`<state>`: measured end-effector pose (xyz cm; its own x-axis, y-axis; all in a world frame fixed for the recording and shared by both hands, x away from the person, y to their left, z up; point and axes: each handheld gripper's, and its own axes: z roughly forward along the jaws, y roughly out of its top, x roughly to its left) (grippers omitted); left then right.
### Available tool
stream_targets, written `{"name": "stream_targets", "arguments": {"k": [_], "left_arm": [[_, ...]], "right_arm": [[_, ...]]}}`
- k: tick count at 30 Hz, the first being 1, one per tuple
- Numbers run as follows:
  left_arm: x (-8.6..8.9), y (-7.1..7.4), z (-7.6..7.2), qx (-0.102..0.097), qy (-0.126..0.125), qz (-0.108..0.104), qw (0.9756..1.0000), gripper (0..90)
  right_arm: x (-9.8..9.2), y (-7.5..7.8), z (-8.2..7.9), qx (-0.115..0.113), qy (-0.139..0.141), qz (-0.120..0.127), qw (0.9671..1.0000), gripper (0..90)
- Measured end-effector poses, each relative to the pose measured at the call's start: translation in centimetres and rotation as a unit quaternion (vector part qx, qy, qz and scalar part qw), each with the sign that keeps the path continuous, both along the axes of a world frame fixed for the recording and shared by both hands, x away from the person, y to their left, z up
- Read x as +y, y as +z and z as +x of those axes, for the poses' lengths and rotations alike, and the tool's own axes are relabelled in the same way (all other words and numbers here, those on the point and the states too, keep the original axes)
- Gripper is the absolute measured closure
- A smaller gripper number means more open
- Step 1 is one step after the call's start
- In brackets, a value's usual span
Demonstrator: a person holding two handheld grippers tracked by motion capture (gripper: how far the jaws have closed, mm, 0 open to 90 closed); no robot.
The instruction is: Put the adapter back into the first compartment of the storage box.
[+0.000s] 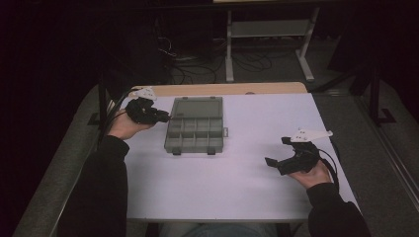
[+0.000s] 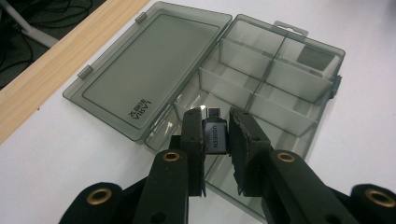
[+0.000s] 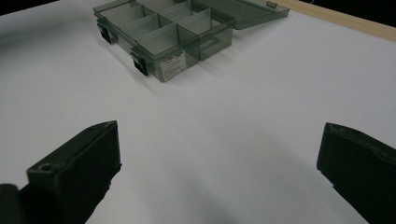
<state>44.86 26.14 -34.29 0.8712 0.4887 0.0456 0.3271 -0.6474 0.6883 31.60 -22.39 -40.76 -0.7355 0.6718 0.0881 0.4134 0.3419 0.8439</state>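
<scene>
Smoke-grey translucent plastic forms the organiser box (image 2: 261, 88), which lies open on the white worktop (image 1: 237, 182) with its lid (image 2: 149, 70) folded flat away from the person. A small grey adapter (image 2: 215, 135), its metal plug pointing forward, is clamped between the fingers of the left gripper (image 2: 217, 135), which are drawn in as far as the adapter's body allows. The adapter is held just above the box's near edge, over one of the end compartments. In the high view the left gripper (image 1: 157, 116) is seen at the box's left side, touching or nearly touching its wall.

The step in hand is judged to be the placing of the adapter in a compartment. To do it well, the adapter should be carried clear over the rim and centred between the dividers (image 2: 243, 79) before it is lowered, so that the plug does not catch on a partition. It should be brought close to the compartment floor before the fingers are parted, since a drop from height could bounce it into a neighbouring cell. The light box may slide if its wall is nudged.

The right gripper (image 1: 281, 152) is held over bare worktop well apart from the box, its fingers (image 3: 79, 163) spread wide with nothing between them.
</scene>
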Motion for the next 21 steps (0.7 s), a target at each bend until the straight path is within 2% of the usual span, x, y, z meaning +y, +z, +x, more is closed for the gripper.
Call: {"name": "stream_targets", "arguments": {"k": [7, 12, 15, 21], "left_arm": [[-0.4, -1.0, 0.7, 0.009, 0.001, -0.008, 0.9999, 75.8], [-0.5, -1.8, 1.3, 0.016, 0.002, 0.001, 0.9999, 75.8], [-0.5, -2.5, 1.8, 0.023, 0.007, -0.004, 0.9997, 75.8], [-0.8, -3.6, 2.4, 0.029, 0.007, 0.002, 0.9996, 75.8]], "right_arm": [[-0.1, 0.0, 0.0, 0.001, -0.002, 0.002, 1.0000, 0.0], [0.0, 0.0, 0.1, 0.001, -0.001, -0.001, 1.0000, 0.0], [0.0, -0.1, 0.1, 0.005, -0.002, -0.001, 1.0000, 0.0], [0.1, -0.1, 0.1, 0.005, -0.002, -0.002, 1.0000, 0.0]]}}
